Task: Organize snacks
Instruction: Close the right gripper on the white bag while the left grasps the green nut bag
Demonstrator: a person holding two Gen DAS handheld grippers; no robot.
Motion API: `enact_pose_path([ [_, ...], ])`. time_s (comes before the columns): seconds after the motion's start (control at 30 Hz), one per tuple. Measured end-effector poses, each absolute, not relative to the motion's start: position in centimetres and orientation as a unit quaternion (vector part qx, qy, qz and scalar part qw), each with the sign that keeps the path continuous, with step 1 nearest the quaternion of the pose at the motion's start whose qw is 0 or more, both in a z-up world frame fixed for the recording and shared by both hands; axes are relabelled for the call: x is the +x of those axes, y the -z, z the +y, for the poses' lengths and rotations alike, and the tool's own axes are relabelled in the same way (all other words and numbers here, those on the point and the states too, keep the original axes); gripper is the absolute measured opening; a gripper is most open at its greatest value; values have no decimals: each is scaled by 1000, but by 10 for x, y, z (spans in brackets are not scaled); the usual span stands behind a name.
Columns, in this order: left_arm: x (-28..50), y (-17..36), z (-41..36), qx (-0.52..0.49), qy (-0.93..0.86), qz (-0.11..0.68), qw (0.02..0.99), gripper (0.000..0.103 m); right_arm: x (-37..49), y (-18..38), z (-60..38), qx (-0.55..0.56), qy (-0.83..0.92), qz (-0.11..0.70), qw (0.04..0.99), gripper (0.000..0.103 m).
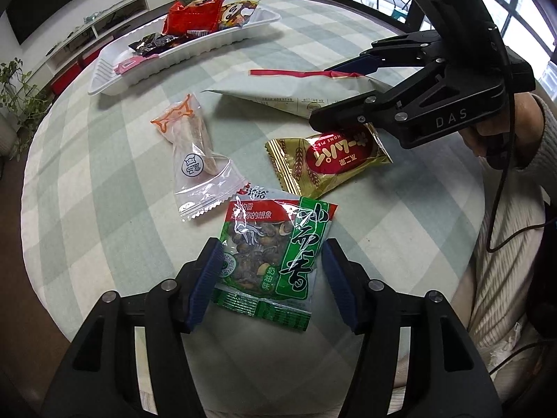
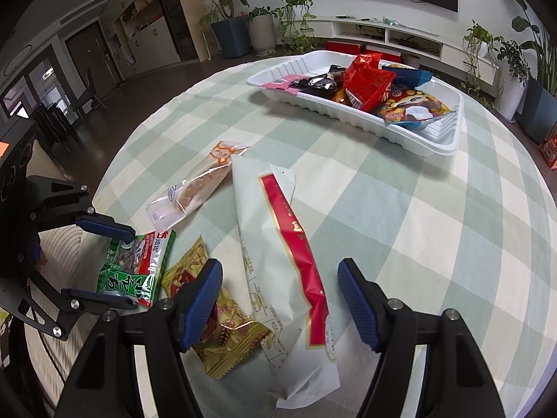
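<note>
The round table [image 1: 104, 160] with its checked cloth bore a white tray [image 2: 438, 139] of snacks. Nearer lay a long white packet [image 2: 264, 230] between the right gripper's [image 2: 280, 301] open jaws, while the left gripper [image 1: 271, 287] straddled a green seed packet [image 1: 271, 254], pads not pressing.

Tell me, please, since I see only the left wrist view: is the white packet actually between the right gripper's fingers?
Observer: Yes. The white packet lies lengthwise between the fingers of the right gripper, whose jaws stand open and are not closed on it.
Operator: Is anything else under that gripper?
Observer: The gold packet runs beneath one of its fingers, beside the white packet.
</note>
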State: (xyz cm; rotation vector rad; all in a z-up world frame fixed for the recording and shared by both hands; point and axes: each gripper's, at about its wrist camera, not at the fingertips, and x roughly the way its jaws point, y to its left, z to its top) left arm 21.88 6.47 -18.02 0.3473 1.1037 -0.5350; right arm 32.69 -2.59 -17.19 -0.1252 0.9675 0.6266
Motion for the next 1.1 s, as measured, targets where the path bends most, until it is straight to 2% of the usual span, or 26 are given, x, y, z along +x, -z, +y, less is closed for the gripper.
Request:
enact_pose_path([
  [0.57,226,188,66,155,251,521,801,70,331,178,-24,-67,-292,464,834,71],
  [0.63,225,188,65,156,253,521,800,72,333,177,-28,-53,-294,466,833,69],
  [0.83,225,190,63,158,255,521,799,76,338,176,-34,-42,-293,469,832,53],
  [0.9,225,190,63,158,254,520,800,76,338,176,-34,-48,-290,468,834,41],
  [1.03,223,190,62,157,249,517,804,75,339,177,-36,-43,-287,467,835,37],
  [1.1,223,189,63,153,246,515,807,71,338,177,-38,-41,-286,466,836,37],
])
